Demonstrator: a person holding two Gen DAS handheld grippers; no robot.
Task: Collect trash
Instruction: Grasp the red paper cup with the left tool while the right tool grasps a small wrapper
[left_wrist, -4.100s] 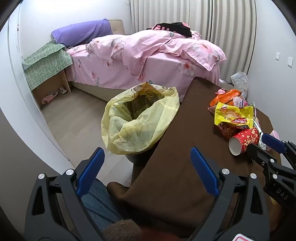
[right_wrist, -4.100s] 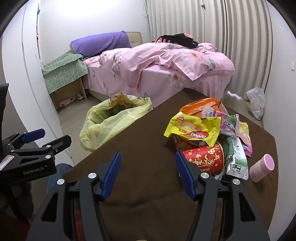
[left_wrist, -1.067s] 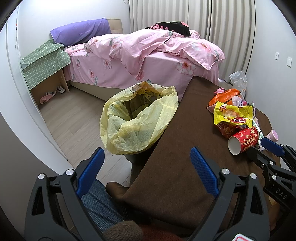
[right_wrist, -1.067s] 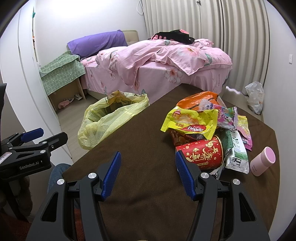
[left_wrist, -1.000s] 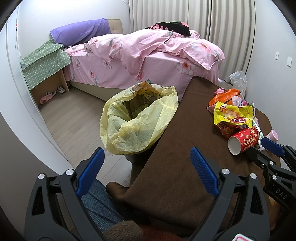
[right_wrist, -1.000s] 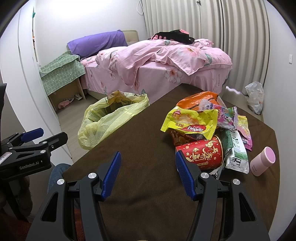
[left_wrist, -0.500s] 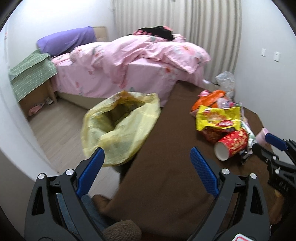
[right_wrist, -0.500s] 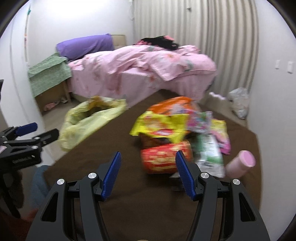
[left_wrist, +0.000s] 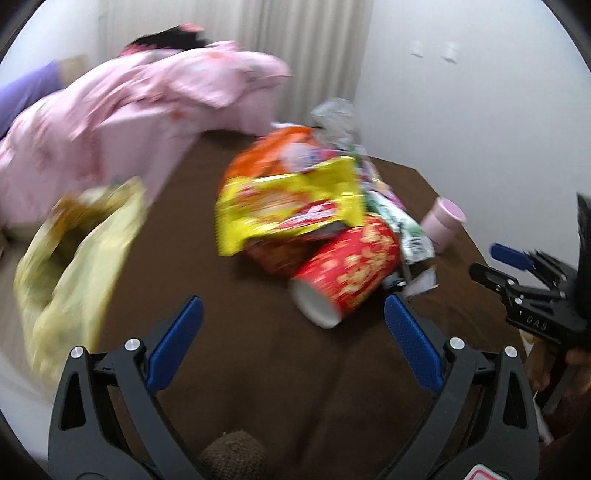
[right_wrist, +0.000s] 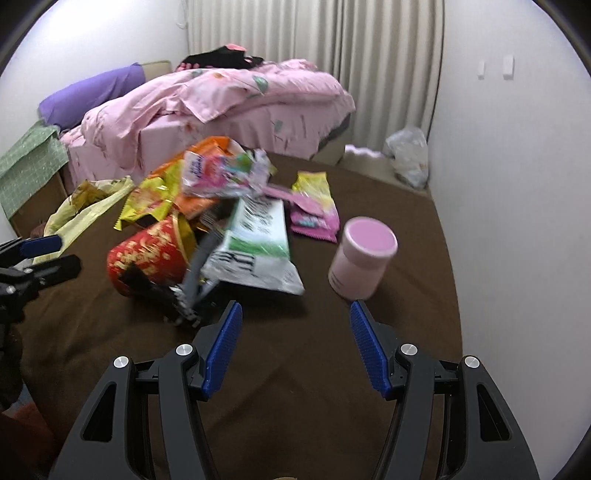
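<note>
A heap of trash lies on the brown table (left_wrist: 258, 354): a red paper cup (left_wrist: 347, 273) on its side, a yellow snack bag (left_wrist: 288, 206), an orange bag (left_wrist: 266, 151) and a white-green wrapper (right_wrist: 255, 243). A yellow trash bag (left_wrist: 74, 251) hangs open at the table's left edge. My left gripper (left_wrist: 291, 332) is open and empty just short of the red cup (right_wrist: 147, 254). My right gripper (right_wrist: 295, 347) is open and empty, just short of the pink cup (right_wrist: 364, 266) and the white-green wrapper.
A bed with a pink quilt (right_wrist: 221, 103) stands behind the table. A pink-yellow wrapper (right_wrist: 314, 206) lies beyond the pink cup (left_wrist: 443, 225). A white wall (right_wrist: 517, 184) runs along the table's right side. A clear plastic bag (right_wrist: 406, 155) sits on the floor by the curtain.
Both grippers have swung right and moved forward towards the trash heap. The heap now looks much nearer. Both stay open and empty.
</note>
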